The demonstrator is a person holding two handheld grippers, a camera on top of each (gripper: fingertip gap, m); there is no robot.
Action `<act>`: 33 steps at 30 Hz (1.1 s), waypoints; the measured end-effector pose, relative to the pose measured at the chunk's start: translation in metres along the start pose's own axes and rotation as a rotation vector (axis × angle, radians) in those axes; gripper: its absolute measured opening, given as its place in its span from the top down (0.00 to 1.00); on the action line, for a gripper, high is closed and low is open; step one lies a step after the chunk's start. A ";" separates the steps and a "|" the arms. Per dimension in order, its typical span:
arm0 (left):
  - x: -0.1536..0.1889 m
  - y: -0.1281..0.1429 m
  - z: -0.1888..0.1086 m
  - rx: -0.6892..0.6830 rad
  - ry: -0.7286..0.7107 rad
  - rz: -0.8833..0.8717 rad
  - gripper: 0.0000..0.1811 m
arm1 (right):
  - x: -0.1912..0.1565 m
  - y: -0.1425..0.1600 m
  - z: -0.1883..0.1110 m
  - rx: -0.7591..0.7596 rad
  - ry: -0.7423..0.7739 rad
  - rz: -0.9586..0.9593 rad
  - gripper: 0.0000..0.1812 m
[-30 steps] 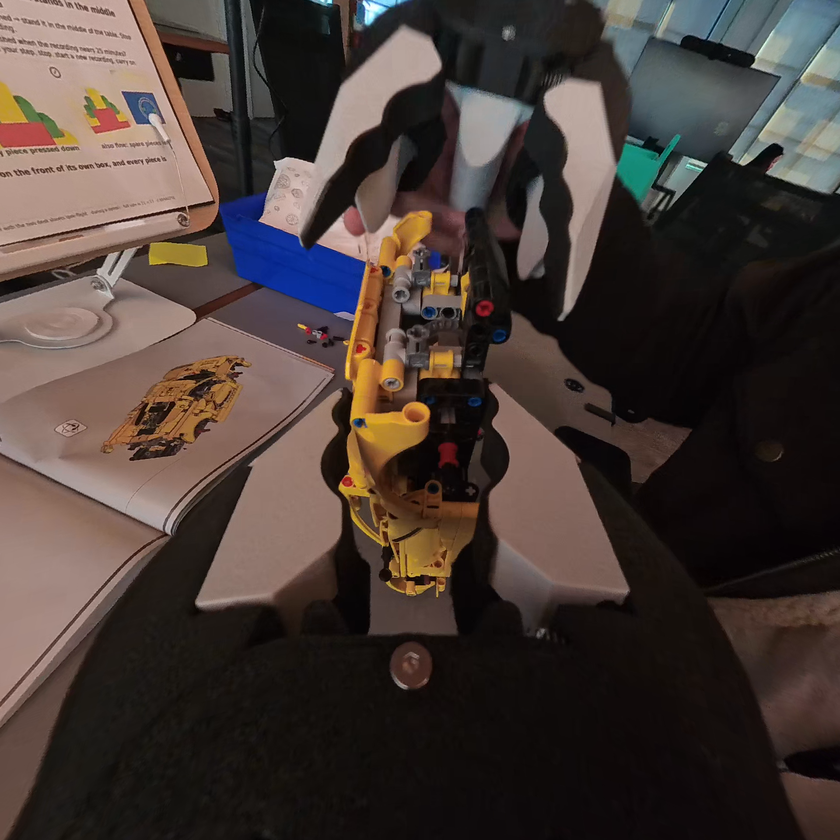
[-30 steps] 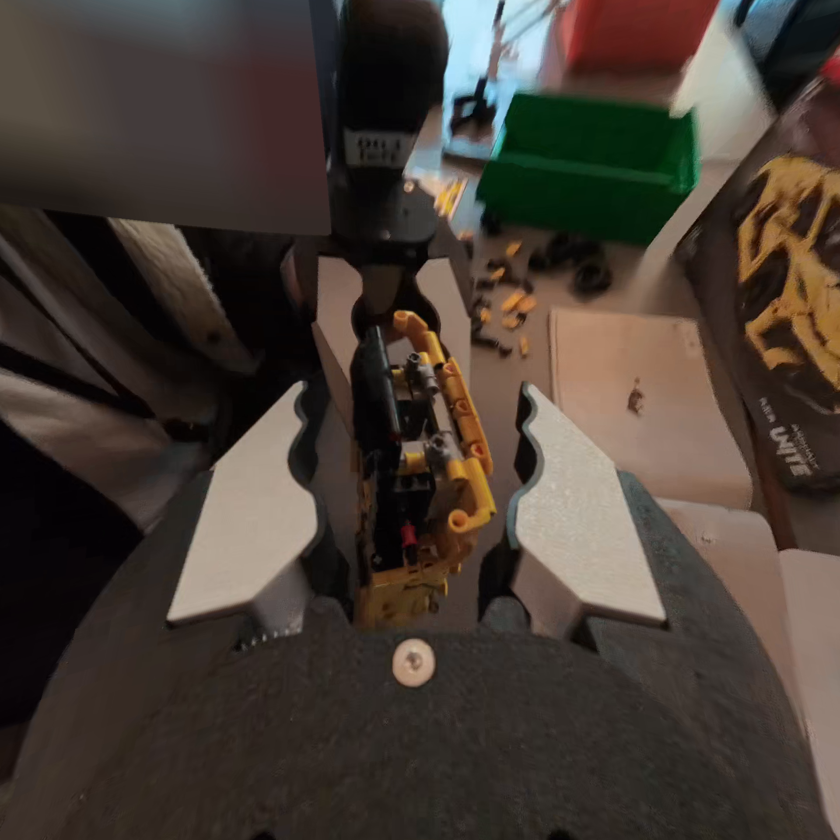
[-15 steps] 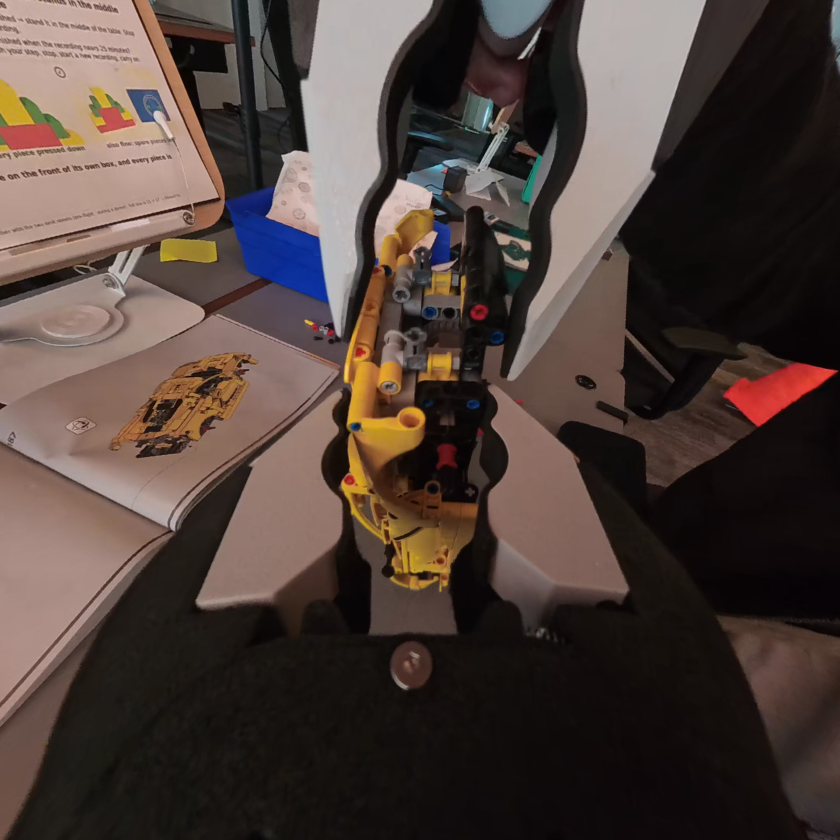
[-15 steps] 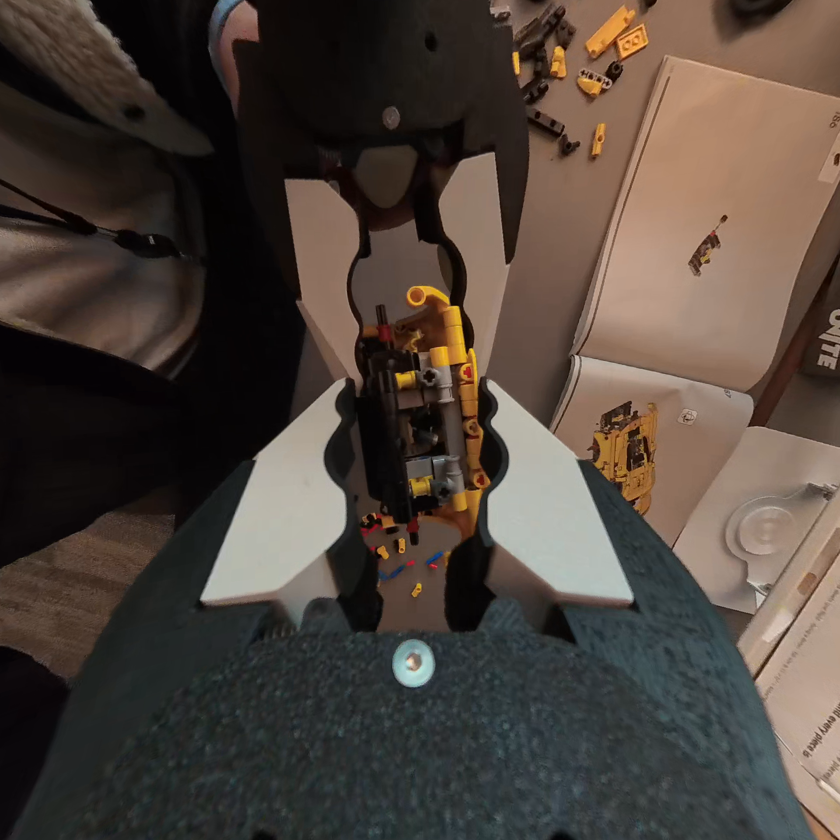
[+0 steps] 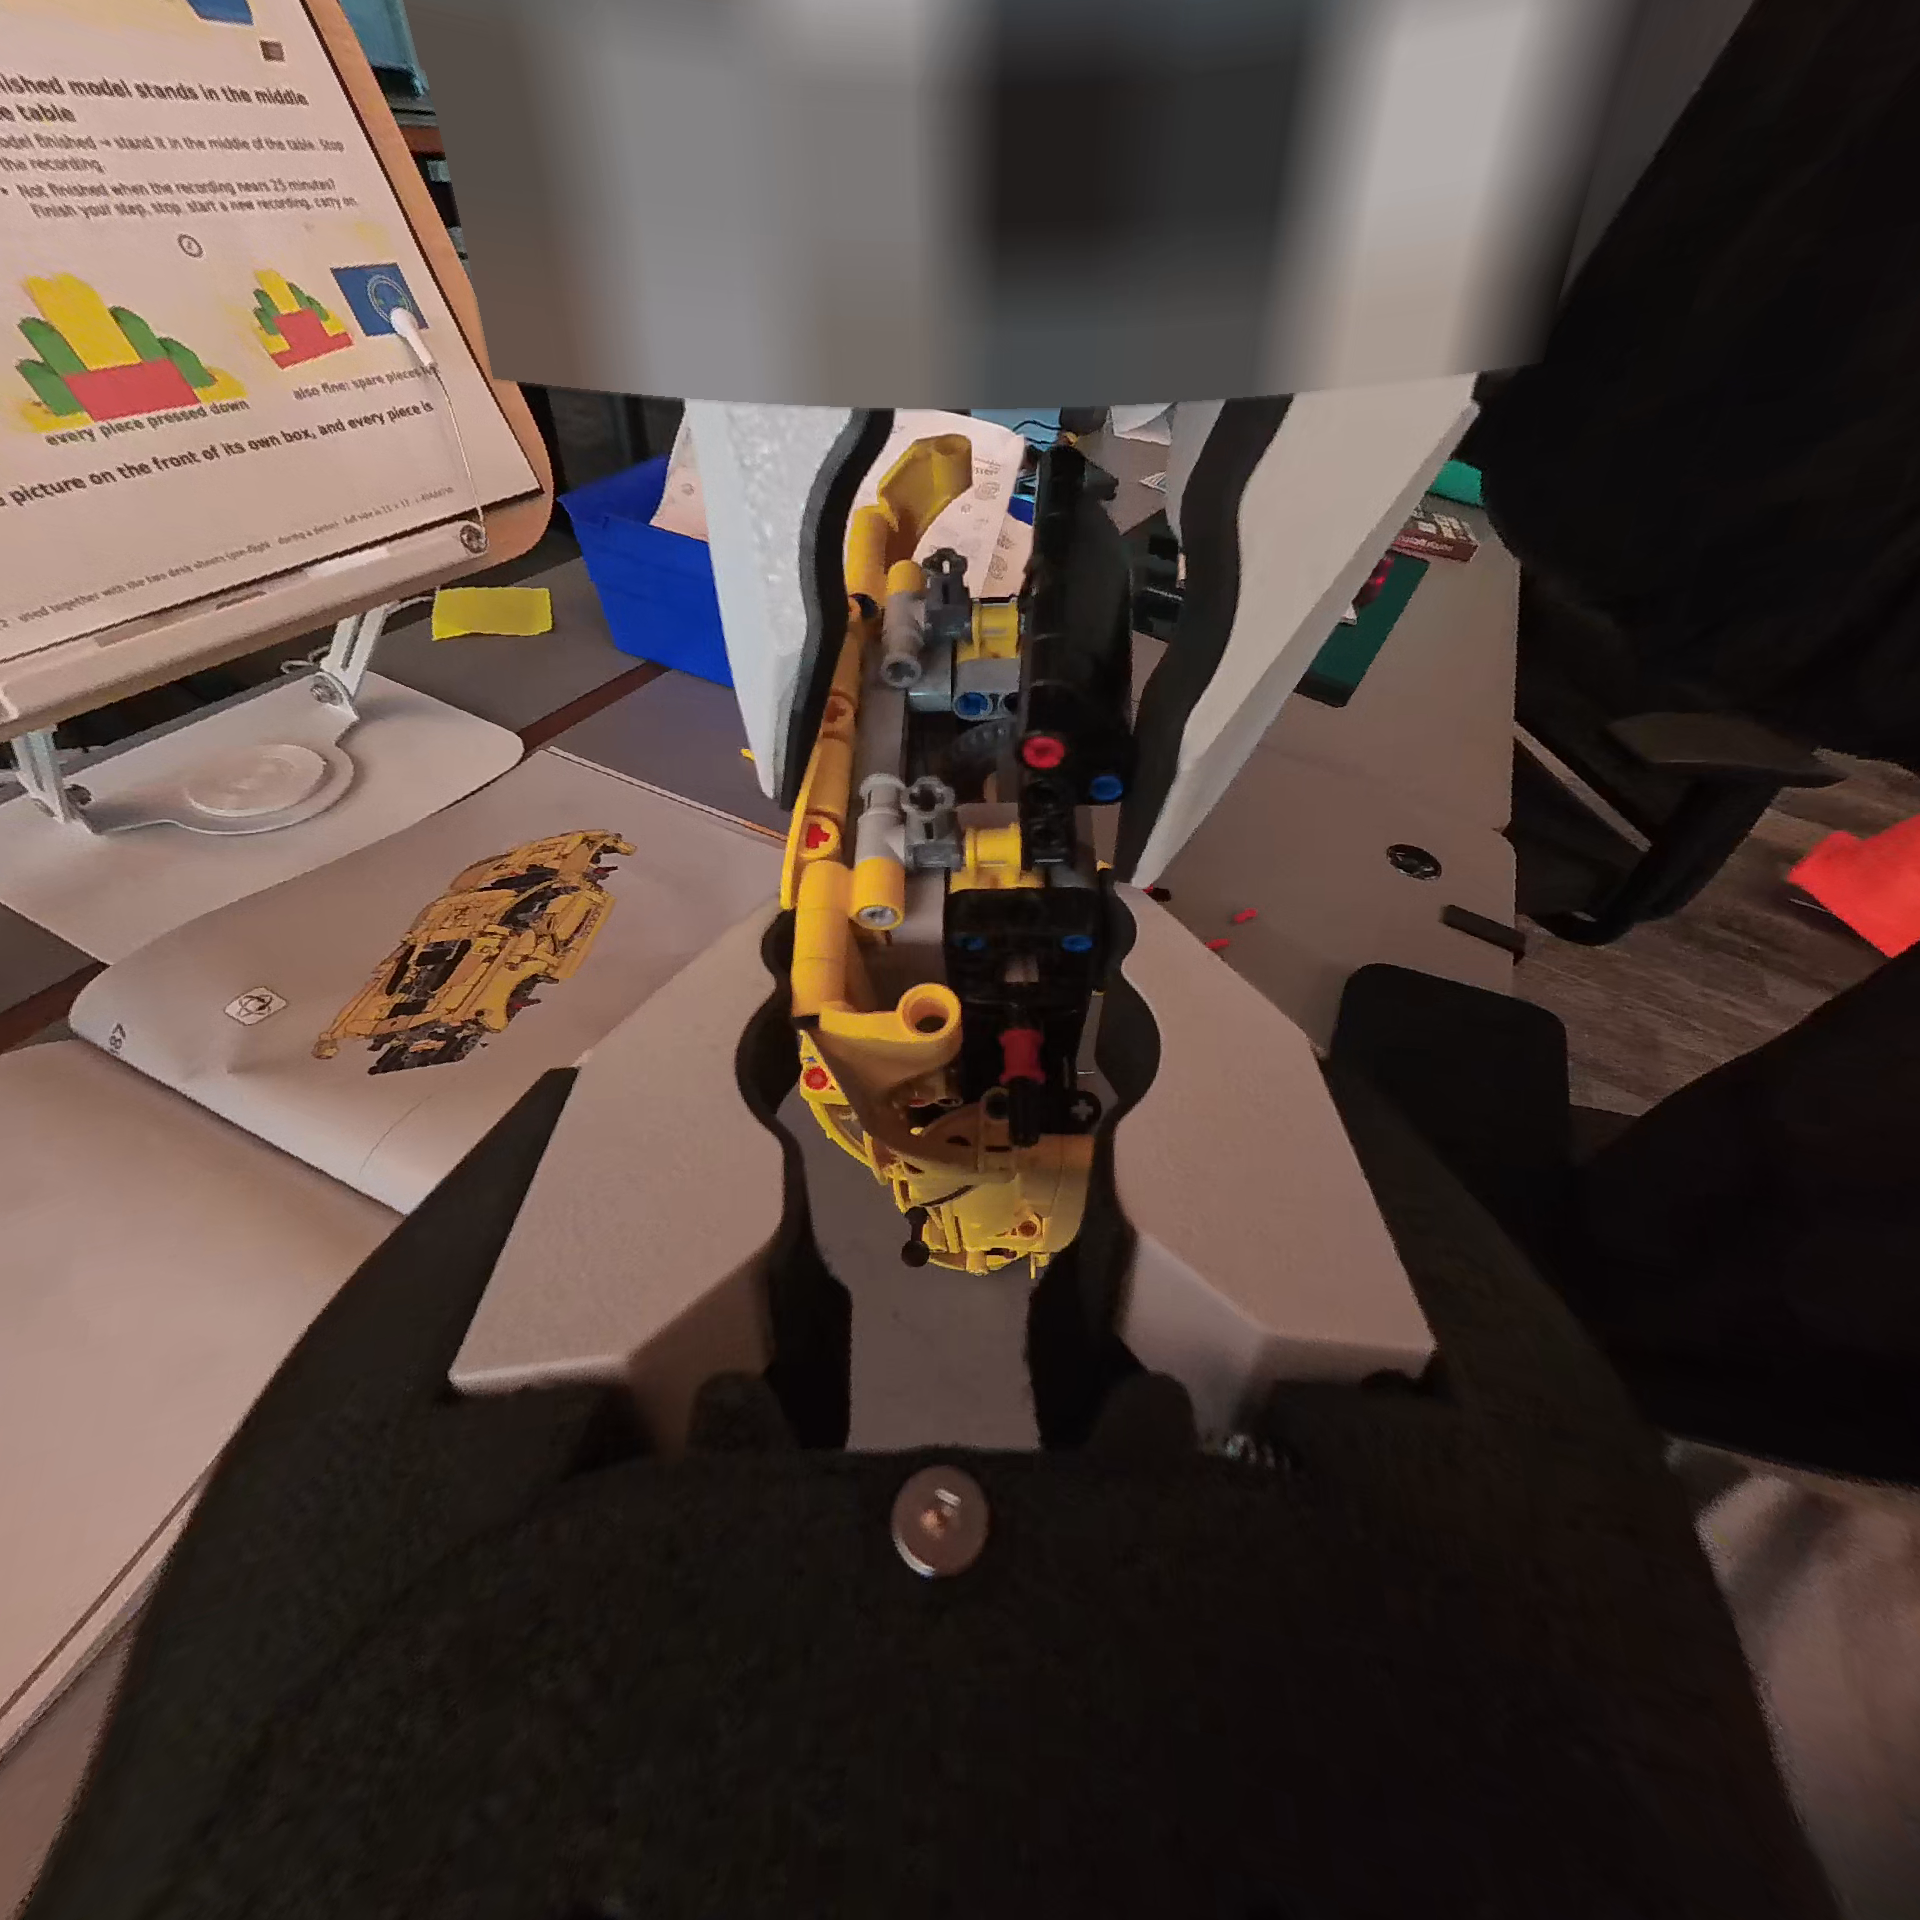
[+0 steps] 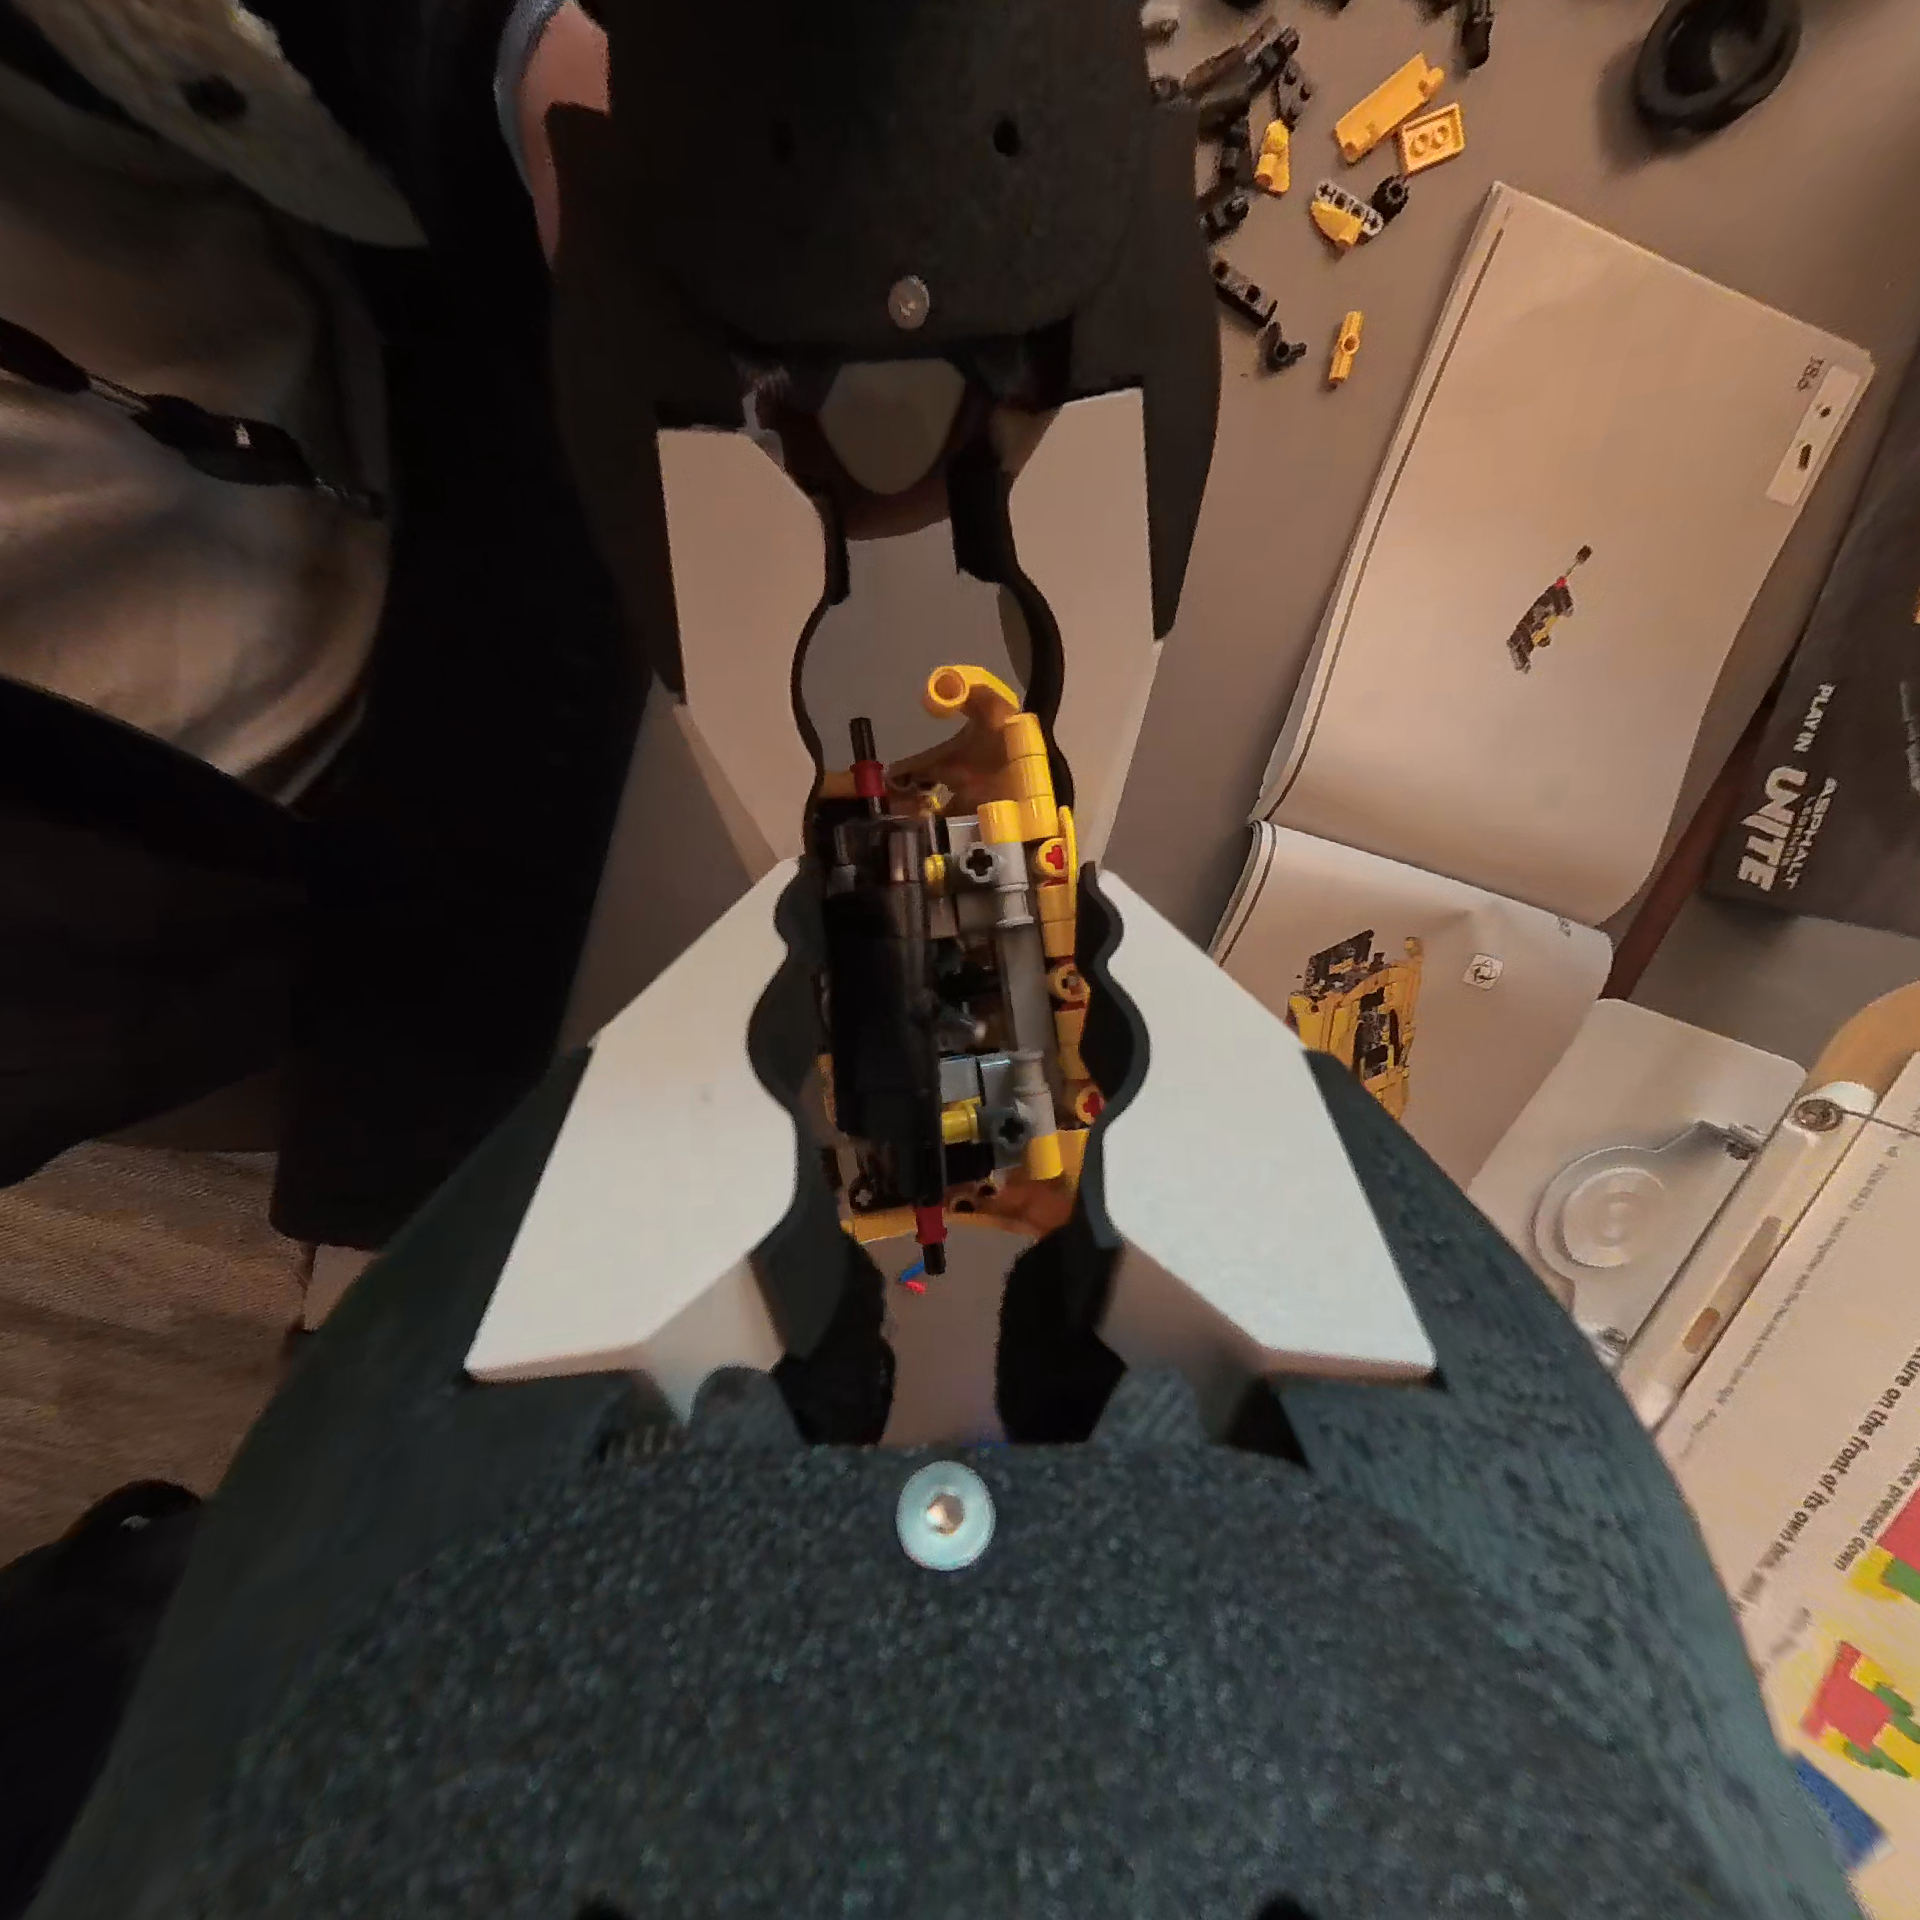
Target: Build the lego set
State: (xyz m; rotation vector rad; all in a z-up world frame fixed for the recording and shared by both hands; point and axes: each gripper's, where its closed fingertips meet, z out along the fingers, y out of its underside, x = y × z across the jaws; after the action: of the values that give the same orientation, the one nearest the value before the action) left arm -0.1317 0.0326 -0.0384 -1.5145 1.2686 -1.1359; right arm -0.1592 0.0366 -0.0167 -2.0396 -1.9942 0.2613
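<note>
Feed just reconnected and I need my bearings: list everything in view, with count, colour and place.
Lego model: one, yellow and black, held between both grippers.
Instruction booklet: one, open, on table, left.
Instruction sheet on stand: one, white, far left.
Blue bin: one, behind model.
Loose pieces: several, yellow and black, on table.
Black tyre: one, beside the pieces.
Left gripper: shut on model.
Right gripper: shut on model.

Glossy plastic model (image 5: 940, 935), matt grippers
My left gripper (image 5: 940, 1039) has smooth matt grey fingers (image 5: 644, 1226) on grainy black body; booklet (image 5: 343, 997) is satin paper, board edge (image 5: 416, 208) wood, stand base (image 5: 249, 779) brushed metal
</note>
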 end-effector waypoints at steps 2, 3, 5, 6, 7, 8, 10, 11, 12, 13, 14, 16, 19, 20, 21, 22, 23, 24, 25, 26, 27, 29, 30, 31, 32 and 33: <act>0.000 0.001 0.000 0.003 0.011 0.001 0.70 | 0.001 -0.001 0.001 0.025 -0.018 0.053 0.73; 0.000 0.001 -0.001 0.007 0.022 0.003 0.70 | 0.001 -0.001 0.001 0.024 -0.016 0.058 0.72; 0.001 0.002 -0.003 0.007 0.054 0.020 0.70 | -0.002 0.001 -0.001 0.027 0.001 0.026 0.64; 0.002 0.003 -0.004 0.005 0.069 0.034 0.70 | -0.001 0.005 -0.007 0.011 0.029 0.014 0.57; 0.002 0.004 -0.006 0.005 0.085 0.046 0.69 | 0.000 0.011 -0.014 0.009 0.050 0.012 0.56; 0.002 0.005 -0.007 0.006 0.098 0.053 0.69 | -0.001 0.017 -0.022 0.014 0.049 0.028 0.60; 0.001 0.005 -0.009 0.005 0.104 0.052 0.69 | -0.003 0.026 -0.030 0.021 0.024 0.061 0.63; 0.000 0.005 -0.009 0.004 0.107 0.055 0.69 | -0.002 0.029 -0.030 0.012 0.017 0.068 0.64; 0.000 0.005 -0.009 0.004 0.112 0.059 0.69 | -0.004 0.031 -0.029 0.009 0.000 0.076 0.66; 0.001 0.005 -0.009 0.001 0.117 0.066 0.69 | -0.006 0.031 -0.027 0.007 -0.024 0.079 0.68; 0.001 0.005 -0.009 -0.001 0.117 0.070 0.69 | -0.005 0.031 -0.026 0.008 -0.022 0.085 0.70; 0.002 0.005 -0.009 -0.002 0.121 0.071 0.69 | 0.000 0.031 -0.026 0.017 -0.002 0.083 0.76; 0.000 0.005 -0.008 -0.008 0.112 0.068 0.69 | 0.003 0.031 -0.025 0.037 0.007 0.064 0.76; -0.001 0.004 -0.008 -0.008 0.111 0.064 0.69 | 0.005 0.031 -0.024 0.037 0.012 0.063 0.76; -0.002 0.004 -0.008 -0.007 0.112 0.061 0.69 | 0.006 0.031 -0.024 0.036 0.015 0.060 0.76; -0.002 0.004 -0.008 -0.008 0.116 0.056 0.69 | 0.007 0.031 -0.024 0.033 0.018 0.059 0.76; -0.002 0.005 -0.008 -0.007 0.123 0.052 0.69 | 0.010 0.029 -0.025 0.046 0.034 0.062 0.72; -0.002 0.005 -0.008 -0.005 0.129 0.051 0.69 | 0.012 0.027 -0.025 0.055 0.050 0.059 0.69; -0.003 0.005 -0.008 -0.001 0.130 0.050 0.69 | 0.012 0.028 -0.026 0.047 0.053 0.058 0.70; -0.004 0.005 -0.009 0.000 0.132 0.047 0.69 | 0.013 0.029 -0.026 0.041 0.055 0.061 0.70; -0.003 0.005 -0.009 0.002 0.136 0.051 0.69 | 0.013 0.028 -0.024 0.036 0.049 0.063 0.69; -0.001 0.005 -0.009 0.003 0.141 0.066 0.69 | 0.010 0.028 -0.018 0.030 0.006 0.075 0.68; 0.000 0.005 -0.009 0.001 0.141 0.073 0.69 | 0.005 0.029 -0.015 0.029 -0.045 0.094 0.70; 0.001 0.005 -0.009 -0.002 0.140 0.076 0.70 | 0.000 0.029 -0.013 0.034 -0.096 0.119 0.73; 0.000 0.005 -0.009 -0.004 0.138 0.069 0.69 | 0.000 0.029 -0.013 0.042 -0.106 0.132 0.73; -0.001 0.005 -0.009 -0.004 0.138 0.058 0.70 | 0.002 0.028 -0.013 0.052 -0.099 0.127 0.73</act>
State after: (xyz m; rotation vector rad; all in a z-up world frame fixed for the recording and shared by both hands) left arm -0.1416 0.0323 -0.0409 -1.4124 1.3994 -1.2180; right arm -0.1281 0.0370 -0.0131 -2.1621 -1.8943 0.4440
